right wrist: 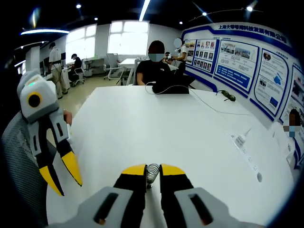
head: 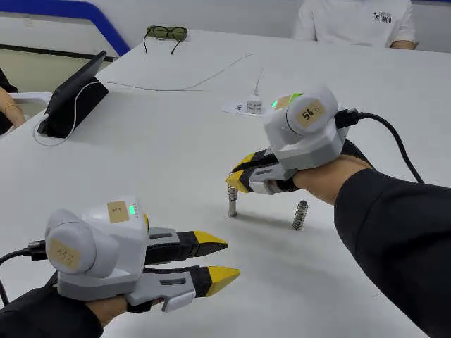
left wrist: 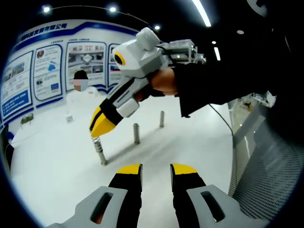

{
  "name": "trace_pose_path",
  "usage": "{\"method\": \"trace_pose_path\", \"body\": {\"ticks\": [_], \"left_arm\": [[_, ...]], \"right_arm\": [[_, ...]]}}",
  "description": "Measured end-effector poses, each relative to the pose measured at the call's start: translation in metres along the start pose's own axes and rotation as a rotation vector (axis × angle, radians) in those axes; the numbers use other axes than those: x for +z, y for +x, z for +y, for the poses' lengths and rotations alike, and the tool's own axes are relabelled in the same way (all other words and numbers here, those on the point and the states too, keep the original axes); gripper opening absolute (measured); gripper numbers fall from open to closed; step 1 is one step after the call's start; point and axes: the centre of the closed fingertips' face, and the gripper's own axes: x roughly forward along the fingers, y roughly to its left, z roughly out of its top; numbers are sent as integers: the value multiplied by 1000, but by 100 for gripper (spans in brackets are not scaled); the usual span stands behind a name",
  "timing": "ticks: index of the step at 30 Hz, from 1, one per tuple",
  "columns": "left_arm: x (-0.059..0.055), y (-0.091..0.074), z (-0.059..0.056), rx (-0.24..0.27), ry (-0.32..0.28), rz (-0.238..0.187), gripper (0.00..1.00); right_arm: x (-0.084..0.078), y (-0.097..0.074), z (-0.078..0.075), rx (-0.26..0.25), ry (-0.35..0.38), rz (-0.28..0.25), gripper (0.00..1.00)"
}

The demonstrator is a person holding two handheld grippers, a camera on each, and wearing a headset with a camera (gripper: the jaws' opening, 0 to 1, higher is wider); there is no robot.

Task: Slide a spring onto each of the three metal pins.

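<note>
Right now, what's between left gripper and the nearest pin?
Nothing: bare table from left gripper to that pin, where the right gripper holds a spring; head and left gripper views.

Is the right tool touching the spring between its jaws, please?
Touching: the right gripper view shows the spring pinched between the tips of the right tool.

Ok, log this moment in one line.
right gripper: shut on spring, at pin top | left gripper: open, empty | another pin: spring already on
</note>
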Motion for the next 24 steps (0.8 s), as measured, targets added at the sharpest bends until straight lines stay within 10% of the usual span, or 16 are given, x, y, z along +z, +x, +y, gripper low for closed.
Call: {"method": "trace_pose_path", "body": {"ticks": [24], "left_arm": [[-2, 0, 2, 9, -10, 4, 24]], "right_arm": [[-26, 22, 0, -6, 31, 61, 12]]}}
